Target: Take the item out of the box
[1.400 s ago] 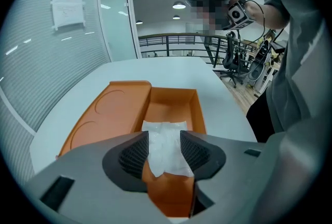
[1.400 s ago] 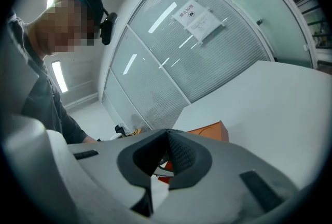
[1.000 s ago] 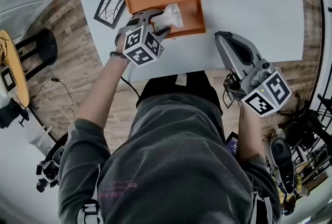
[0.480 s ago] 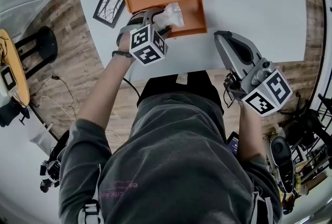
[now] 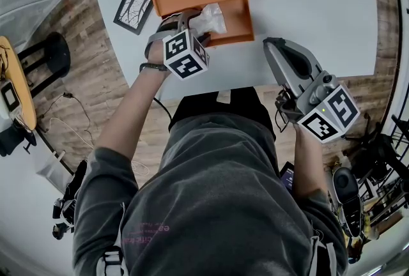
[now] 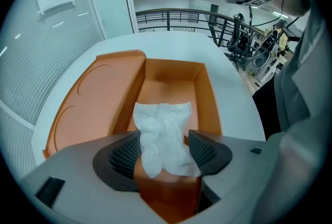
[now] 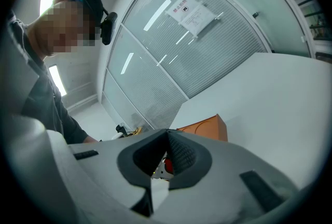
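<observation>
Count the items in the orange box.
1: a white plastic bag in the orange box, between the left gripper's jaws, which have just been opening; anything beneath is hidden.

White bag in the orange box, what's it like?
The white bag is crinkly, cloudy plastic, lumpy and flattish. It lies in the open compartment of the orange box. The left gripper straddles its near end; the jaws have just been opening and stand apart, the bag between them.

Left gripper view: near end of orange box is hidden behind left tongs; contents of white bag cannot be made out. Right gripper view: orange box is largely hidden behind right tongs.
</observation>
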`<state>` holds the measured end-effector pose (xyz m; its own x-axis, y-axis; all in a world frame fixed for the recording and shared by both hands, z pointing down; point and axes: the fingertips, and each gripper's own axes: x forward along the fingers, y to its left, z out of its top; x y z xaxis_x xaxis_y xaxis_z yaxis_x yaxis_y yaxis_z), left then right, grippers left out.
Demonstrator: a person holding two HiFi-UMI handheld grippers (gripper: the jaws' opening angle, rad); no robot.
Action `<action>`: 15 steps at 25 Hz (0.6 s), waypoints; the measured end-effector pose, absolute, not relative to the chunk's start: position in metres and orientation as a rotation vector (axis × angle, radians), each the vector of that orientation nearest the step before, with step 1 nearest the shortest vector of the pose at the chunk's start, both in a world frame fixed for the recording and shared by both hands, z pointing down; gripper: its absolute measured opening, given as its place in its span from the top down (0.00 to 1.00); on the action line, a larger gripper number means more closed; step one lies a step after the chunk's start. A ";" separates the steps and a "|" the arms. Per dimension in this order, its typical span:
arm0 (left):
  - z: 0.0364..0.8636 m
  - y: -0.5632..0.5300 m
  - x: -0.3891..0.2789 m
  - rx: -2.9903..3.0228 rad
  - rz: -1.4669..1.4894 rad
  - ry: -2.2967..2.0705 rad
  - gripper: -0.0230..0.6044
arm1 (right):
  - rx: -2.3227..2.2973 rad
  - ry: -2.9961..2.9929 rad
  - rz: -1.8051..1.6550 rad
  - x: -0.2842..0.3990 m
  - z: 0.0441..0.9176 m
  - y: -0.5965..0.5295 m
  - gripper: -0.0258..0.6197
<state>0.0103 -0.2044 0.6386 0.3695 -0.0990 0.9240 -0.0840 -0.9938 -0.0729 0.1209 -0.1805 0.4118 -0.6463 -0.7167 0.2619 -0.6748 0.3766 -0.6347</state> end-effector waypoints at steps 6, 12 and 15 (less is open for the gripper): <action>0.642 -0.205 0.009 -2.572 -1.779 0.183 0.48 | -1.303 2.557 -1.136 0.122 0.413 -0.180 0.95; 0.651 -0.203 0.006 -2.509 -1.821 0.161 0.51 | -1.301 2.554 -1.140 0.123 0.414 -0.180 0.95; 0.655 -0.204 0.003 -2.495 -1.844 0.166 0.51 | -1.297 2.551 -1.142 0.123 0.414 -0.181 0.95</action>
